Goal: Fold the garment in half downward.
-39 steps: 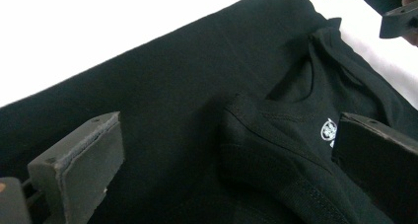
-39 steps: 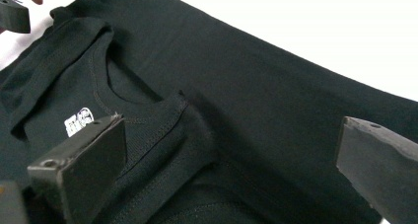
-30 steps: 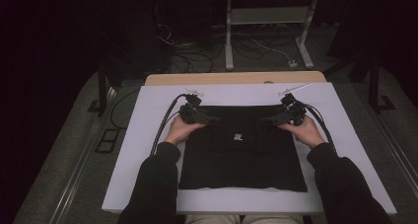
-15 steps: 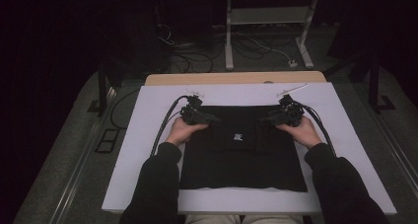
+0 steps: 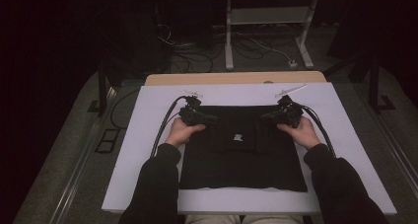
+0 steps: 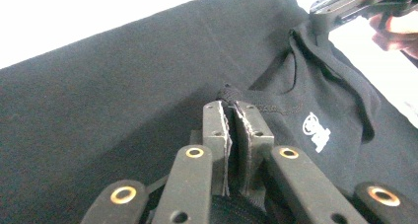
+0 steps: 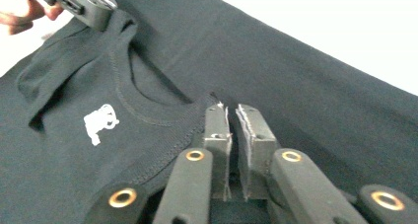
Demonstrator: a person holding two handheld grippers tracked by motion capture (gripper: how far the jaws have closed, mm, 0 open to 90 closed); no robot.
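A black T-shirt (image 5: pixel 241 155) with a small white logo (image 5: pixel 237 136) lies flat on the white table cover (image 5: pixel 148 135). Its collar is toward the far edge. My left gripper (image 5: pixel 214 119) rests at the shirt's upper left. Its jaws have just been closing, and in the left gripper view my left gripper (image 6: pixel 231 105) is shut on a fold of the collar (image 6: pixel 276 105). My right gripper (image 5: pixel 263 118) sits at the upper right. Its jaws have just been closing too, and my right gripper (image 7: pixel 231 108) pinches the ribbed collar (image 7: pixel 162 118).
The white cover lies over a wooden table (image 5: pixel 236 78) whose far edge shows. Black cables (image 5: pixel 165 125) trail from both grippers across the cover. Beyond the table are floor cables and a white stand (image 5: pixel 229 36).
Both hands stay where they were at the shirt's far edge. The jaws of both grippers have drawn together onto the fabric near the collar.
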